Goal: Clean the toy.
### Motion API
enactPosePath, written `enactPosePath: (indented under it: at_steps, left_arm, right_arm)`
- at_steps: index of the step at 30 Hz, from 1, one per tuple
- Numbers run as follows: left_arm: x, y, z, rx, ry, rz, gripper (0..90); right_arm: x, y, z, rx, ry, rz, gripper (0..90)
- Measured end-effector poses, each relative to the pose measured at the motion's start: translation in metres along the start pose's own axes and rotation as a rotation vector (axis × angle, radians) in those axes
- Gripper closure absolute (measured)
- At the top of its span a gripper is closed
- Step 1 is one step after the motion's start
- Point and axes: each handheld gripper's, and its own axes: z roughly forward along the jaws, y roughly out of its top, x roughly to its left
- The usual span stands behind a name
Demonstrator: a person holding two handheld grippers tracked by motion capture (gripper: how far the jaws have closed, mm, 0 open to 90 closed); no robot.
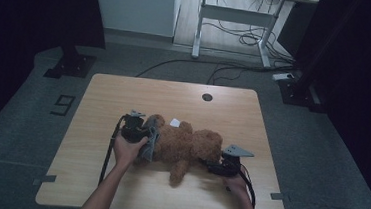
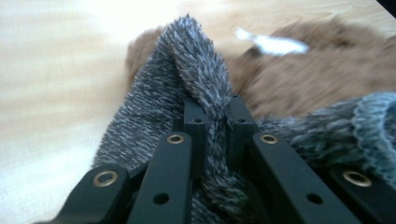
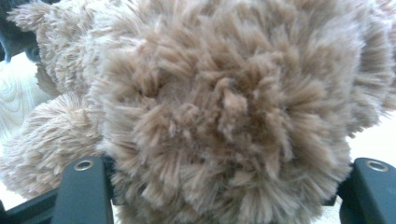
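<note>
A brown teddy bear [image 1: 182, 147] lies on its side near the middle of the light wooden tabletop [image 1: 103, 98], its legs toward the left and its head toward the right. At the left end of the bear, a grey knitted garment [image 1: 149, 143] is bunched around its lower body. The left gripper [image 1: 140, 132] sits just there, held by the person's left hand [image 1: 127, 150], with a black cable running back along the tabletop toward the near edge. In the left gripper view the two black jaws stand close together with a raised fold of the grey knitted garment [image 2: 196, 79] pinched between them, so the gripper is clamped on the fabric; the brown fur of the teddy bear [image 2: 303, 79] lies just behind it, with a small white tag [image 2: 273, 43] on it. One arm of the bear sticks out toward the near edge of the tabletop. At the right end, the right gripper [image 1: 213, 166], held in the person's right hand [image 1: 237, 185], meets the bear's head. In the right gripper view the jaws stand wide apart on either side of the furry head of the teddy bear [image 3: 233, 107], which fills the gap between them and touches both.
</note>
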Motion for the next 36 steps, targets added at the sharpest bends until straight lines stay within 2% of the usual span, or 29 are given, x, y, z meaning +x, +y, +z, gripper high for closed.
enactPosePath:
  at_steps: [3,5,10,22,31,36]
  left_arm:
    - [0.002,-0.014,0.007,0.03,0.0,0.01,82.2]
    - [0.004,-0.019,0.009,0.026,-0.019,-0.013,82.4]
    - [0.005,-0.02,0.013,0.052,-0.03,-0.016,82.5]
    - [0.003,-0.021,0.016,0.065,-0.006,0.001,82.4]
    - [0.004,-0.022,0.015,0.071,-0.005,0.012,81.9]
    - [0.006,-0.024,0.015,0.065,-0.018,-0.002,81.9]
  right_arm:
    - [-0.001,-0.001,0.0,-0.003,0.004,0.014,30.0]
    - [-0.002,-0.001,0.001,-0.009,0.005,0.02,29.9]
    - [-0.001,-0.003,0.001,-0.021,-0.001,0.027,29.7]
    - [-0.002,-0.003,0.001,-0.022,0.001,0.029,29.5]
    - [-0.002,-0.003,0.001,-0.021,0.002,0.03,28.7]
    - [-0.003,-0.004,0.001,-0.028,0.0,0.035,27.0]
